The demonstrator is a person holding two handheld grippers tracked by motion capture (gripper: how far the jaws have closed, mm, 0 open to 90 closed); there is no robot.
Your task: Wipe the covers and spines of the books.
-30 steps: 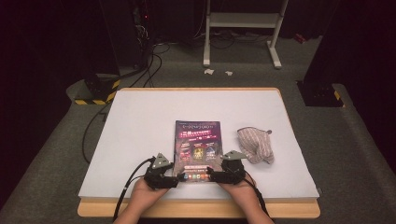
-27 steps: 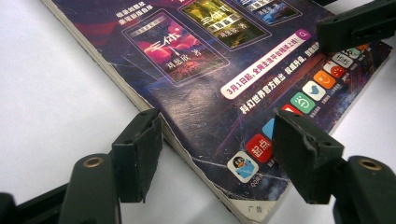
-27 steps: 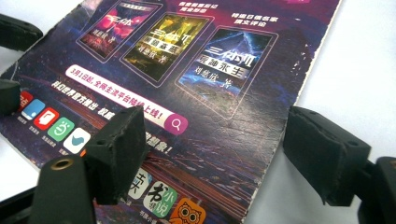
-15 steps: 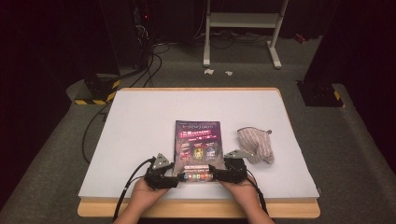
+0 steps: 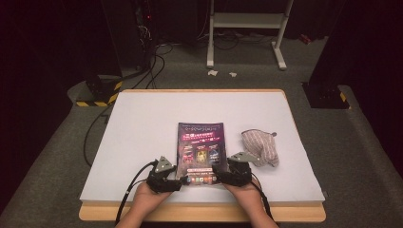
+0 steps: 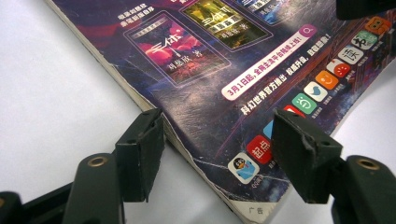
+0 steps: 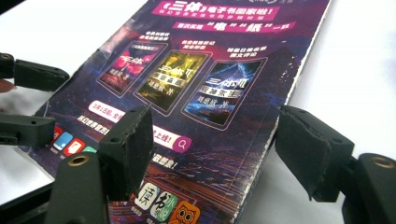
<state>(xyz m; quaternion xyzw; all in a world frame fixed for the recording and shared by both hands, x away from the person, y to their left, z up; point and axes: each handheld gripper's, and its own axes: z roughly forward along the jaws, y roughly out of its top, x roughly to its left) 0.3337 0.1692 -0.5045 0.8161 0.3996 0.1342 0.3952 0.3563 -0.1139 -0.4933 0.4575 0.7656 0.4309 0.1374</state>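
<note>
A magazine (image 5: 200,147) with a dark purple cover lies flat on the white table (image 5: 142,123). My left gripper (image 5: 182,180) is at its near left corner. In the left gripper view the gripper (image 6: 219,154) is open: one jaw rests beside the spine and the other sits over the cover (image 6: 224,70). My right gripper (image 5: 219,178) is at the near right corner. Its jaws have just been closing but stand open (image 7: 215,149), astride the corner of the magazine (image 7: 201,93), pads clear of it. The left gripper's fingers (image 7: 32,74) show at the far side.
A striped cloth pouch (image 5: 260,148) lies just right of the magazine, close behind my right hand. The table's front edge runs under both wrists. Beyond the table are cables (image 5: 142,42) and a white stand (image 5: 247,28) on the dark floor.
</note>
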